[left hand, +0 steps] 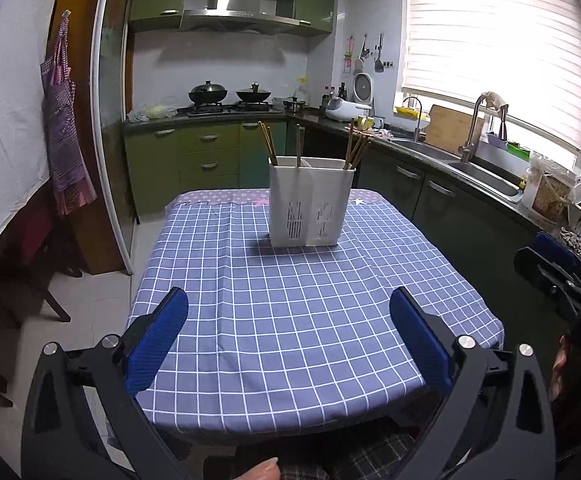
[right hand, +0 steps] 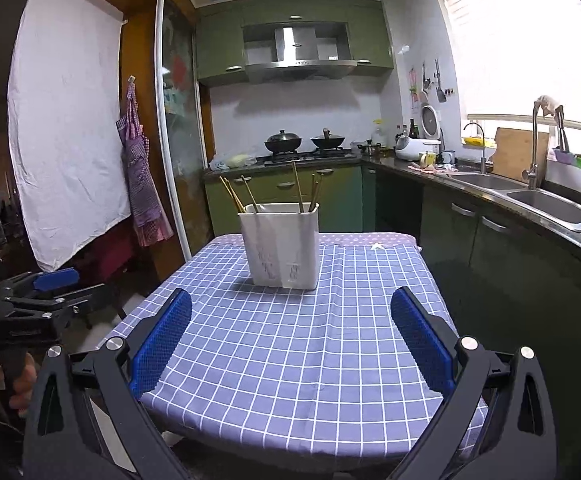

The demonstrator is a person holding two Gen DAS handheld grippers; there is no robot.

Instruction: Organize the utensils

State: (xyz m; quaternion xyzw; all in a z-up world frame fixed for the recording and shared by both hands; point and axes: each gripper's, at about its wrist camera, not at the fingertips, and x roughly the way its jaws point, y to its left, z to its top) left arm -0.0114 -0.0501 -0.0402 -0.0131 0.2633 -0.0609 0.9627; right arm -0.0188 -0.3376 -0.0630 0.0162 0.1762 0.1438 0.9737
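A white slotted utensil holder (left hand: pixel 310 202) stands upright at the far end of the table, also in the right wrist view (right hand: pixel 281 246). Several wooden chopsticks (left hand: pixel 268 142) stick up out of it, spread across its compartments (right hand: pixel 234 196). My left gripper (left hand: pixel 289 300) is open and empty above the near part of the table. My right gripper (right hand: pixel 290 302) is open and empty too, held short of the holder. The right gripper shows at the left view's right edge (left hand: pixel 550 268); the left gripper shows at the right view's left edge (right hand: pixel 42 284).
The table wears a blue checked cloth (left hand: pixel 290 320). A dark counter with a steel sink (left hand: pixel 486 176) runs along the right. A stove with two woks (left hand: pixel 230 96) stands at the back. An apron (left hand: pixel 64 128) hangs at left beside a sliding door frame.
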